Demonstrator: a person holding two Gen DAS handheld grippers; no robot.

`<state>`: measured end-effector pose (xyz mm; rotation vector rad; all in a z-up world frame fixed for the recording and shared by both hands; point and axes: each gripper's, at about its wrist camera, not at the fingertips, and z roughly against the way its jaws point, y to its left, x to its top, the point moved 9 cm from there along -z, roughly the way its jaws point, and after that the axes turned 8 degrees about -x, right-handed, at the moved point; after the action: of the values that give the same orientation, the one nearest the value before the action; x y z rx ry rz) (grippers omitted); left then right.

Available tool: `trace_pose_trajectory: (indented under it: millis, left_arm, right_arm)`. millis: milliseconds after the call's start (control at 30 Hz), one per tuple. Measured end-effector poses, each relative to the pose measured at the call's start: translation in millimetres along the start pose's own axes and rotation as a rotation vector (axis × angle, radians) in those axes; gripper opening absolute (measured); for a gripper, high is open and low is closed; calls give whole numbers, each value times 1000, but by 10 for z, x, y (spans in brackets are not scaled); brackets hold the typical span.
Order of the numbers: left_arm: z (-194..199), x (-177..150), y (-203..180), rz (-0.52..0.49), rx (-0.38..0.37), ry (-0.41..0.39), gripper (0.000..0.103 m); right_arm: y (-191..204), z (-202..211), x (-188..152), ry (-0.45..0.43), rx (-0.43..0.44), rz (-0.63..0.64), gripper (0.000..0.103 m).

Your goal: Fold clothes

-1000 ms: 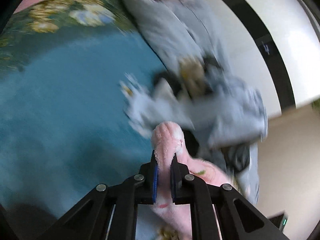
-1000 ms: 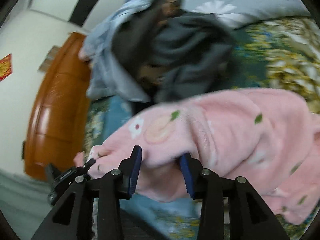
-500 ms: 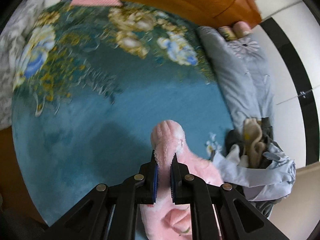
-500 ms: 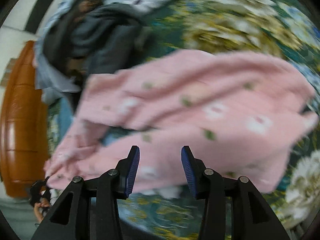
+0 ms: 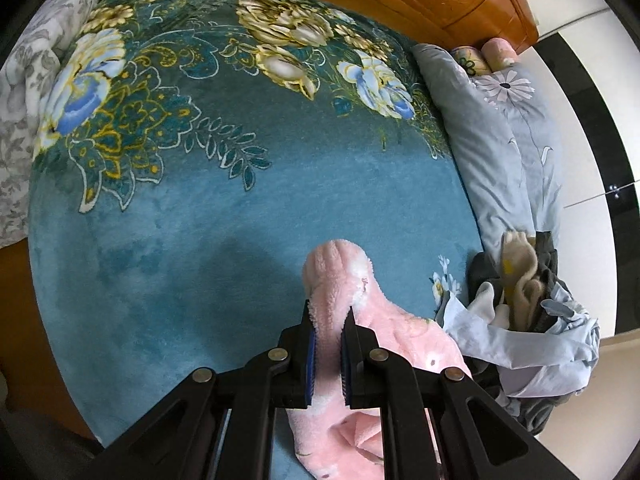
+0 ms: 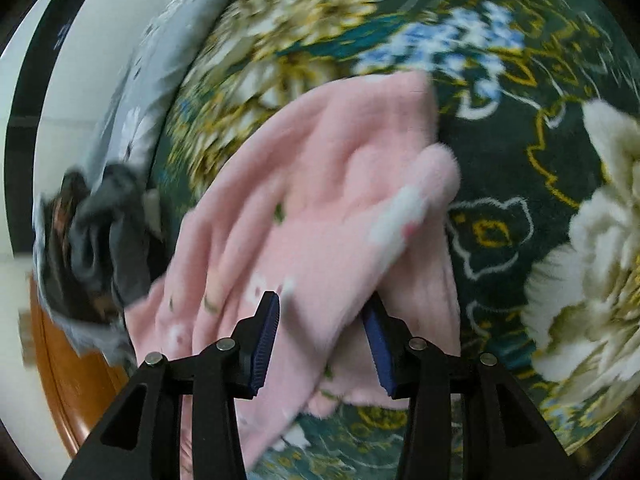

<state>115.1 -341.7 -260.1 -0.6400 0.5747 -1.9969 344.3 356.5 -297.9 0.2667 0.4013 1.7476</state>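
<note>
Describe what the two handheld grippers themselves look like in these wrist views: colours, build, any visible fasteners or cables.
Both match: the left gripper and right gripper have matte black angular linkage arms with triangular cut-outs, round silver pivot pins, and blue ribbed pads lining the inner finger faces. No cables, markings, sleeves or hands show in either view.

Item: pink fleece garment [image 5: 352,376], w/ white flower & small green leaf print. We log it crumpled, unfolded, spread over teal floral blanket [image 5: 224,216]. One bunched edge stands up; rest trails down. We see its far corner [image 6: 416,92] lying flat; folds run lengthwise.
</note>
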Motion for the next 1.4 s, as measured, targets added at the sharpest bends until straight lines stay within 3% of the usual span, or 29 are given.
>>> trace_pose_trajectory:
  millis: [33, 133, 267, 433, 567, 600, 700, 800, 900, 1000, 1233, 1333, 1400]
  left_arm:
    - [-7, -3, 7, -1, 5, 4, 10]
    - [-11, 1, 6, 15, 6, 9, 10]
    - [33, 150, -202, 14, -25, -5, 10]
    - [297, 468, -950, -76, -169, -36, 10]
    - [662, 573, -1302, -169, -295, -72, 10]
    - [733, 564, -1291, -194, -314, -80, 10]
    - [594, 415, -893, -253, -224, -44, 10]
    - [146, 121, -96, -170, -50, 88, 10]
    - [-75, -66, 471, -90, 58, 126, 10]
    - [-117, -123, 701, -47, 85, 145, 10]
    - [-107, -60, 716, -85, 110, 116, 10]
    - [-184, -111, 839, -83, 164, 134, 10]
    - [-197, -129, 907, -65, 161, 139, 10]
  right_arm:
    - [-15, -23, 17, -1, -5, -23, 44]
    - [-51, -63, 80, -5, -76, -54, 10]
    - [279, 159, 114, -58, -85, 22, 6]
    - [1283, 1144, 327, -240, 144, 204, 5]
    - [1672, 2090, 279, -438, 220, 373, 5]
    - [1588, 2206, 260, -467, 211, 379, 5]
    - [1058, 2219, 251, -493, 129, 337, 5]
    - [70, 1483, 139, -341, -42, 169, 5]
    - [-722, 864, -81, -204, -166, 15, 4]
    - [-1218, 552, -230, -118, -255, -57, 4]
    - [-1396, 554, -127, -110, -292, -45, 4]
    - [-1424, 520, -205, -99, -301, -30, 4]
    - [-1455, 503, -225, -85, -291, -34, 4]
